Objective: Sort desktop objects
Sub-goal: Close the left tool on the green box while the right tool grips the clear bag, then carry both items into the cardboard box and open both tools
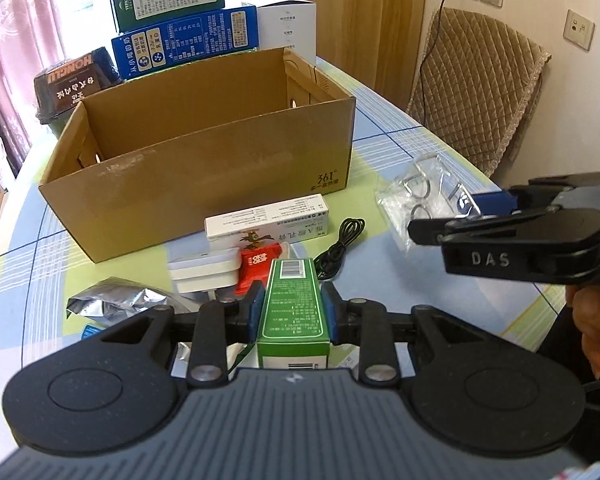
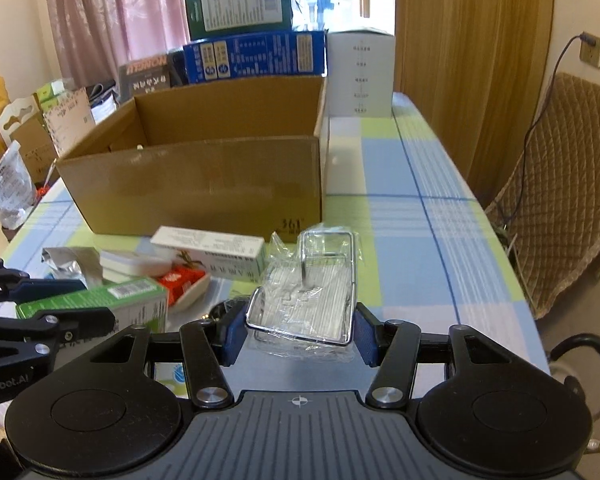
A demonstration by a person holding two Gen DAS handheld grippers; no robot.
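The left gripper (image 1: 292, 304) is clamped on a green carton (image 1: 293, 308) by its long sides; it looks light, stiff, easy to hold. The right gripper (image 2: 300, 326) pinches a crinkly, slippery bagged wire rack (image 2: 305, 300) by its rim. Both are held above the near table (image 2: 412, 240); the open box (image 1: 204, 160) stands beyond.

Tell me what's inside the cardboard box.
The cardboard box shows only bare inner walls, with holes in the end walls, in the left view. Its floor is hidden behind the near wall in both views, so contents can't be ruled out.
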